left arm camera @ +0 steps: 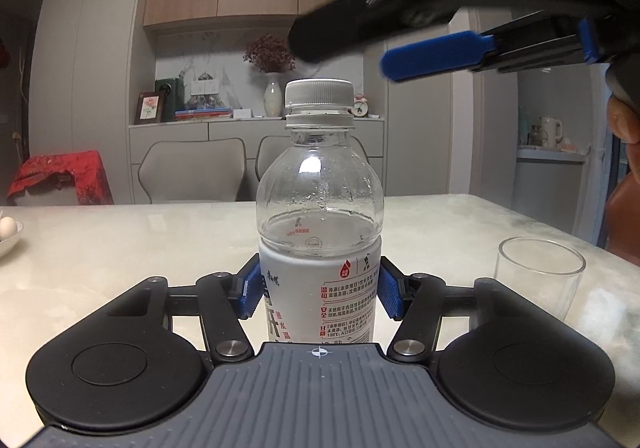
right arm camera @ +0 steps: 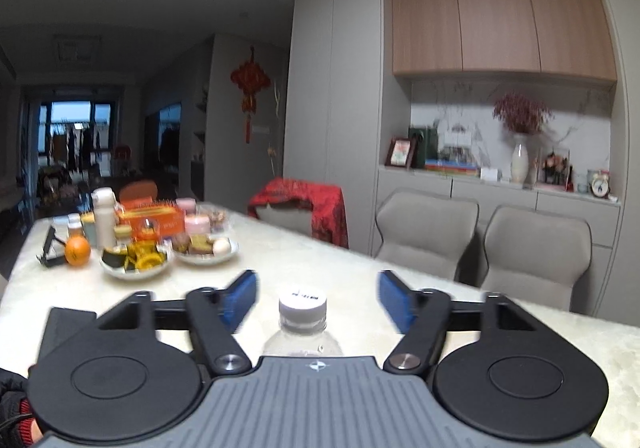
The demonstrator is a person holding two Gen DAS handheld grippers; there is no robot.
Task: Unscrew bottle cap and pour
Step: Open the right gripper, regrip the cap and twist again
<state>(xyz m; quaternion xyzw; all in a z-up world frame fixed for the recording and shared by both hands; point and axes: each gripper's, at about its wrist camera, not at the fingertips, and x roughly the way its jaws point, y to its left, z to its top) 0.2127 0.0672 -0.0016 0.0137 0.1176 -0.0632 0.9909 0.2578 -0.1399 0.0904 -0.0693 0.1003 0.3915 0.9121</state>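
A clear water bottle (left arm camera: pixel 319 200) with a white label and a white screw cap (left arm camera: pixel 319 92) stands upright on the pale marble table (left arm camera: pixel 120 248). My left gripper (left arm camera: pixel 319 288) is shut on its labelled body, a blue pad pressed on each side. An empty clear glass (left arm camera: pixel 538 280) stands to the bottle's right. In the left wrist view, the right gripper's blue pad (left arm camera: pixel 432 56) hovers above and right of the cap. In the right wrist view, my right gripper (right arm camera: pixel 318 298) is open around the cap (right arm camera: pixel 303 306), with a gap at each pad.
A white bowl with an egg (left arm camera: pixel 8 236) sits at the table's left edge. Plates of food (right arm camera: pixel 136 260), an orange (right arm camera: pixel 77 251) and a tissue box (right arm camera: pixel 154 222) crowd the far left end. Grey chairs (right arm camera: pixel 536 252) line the far side. A hand (left arm camera: pixel 624 136) is at right.
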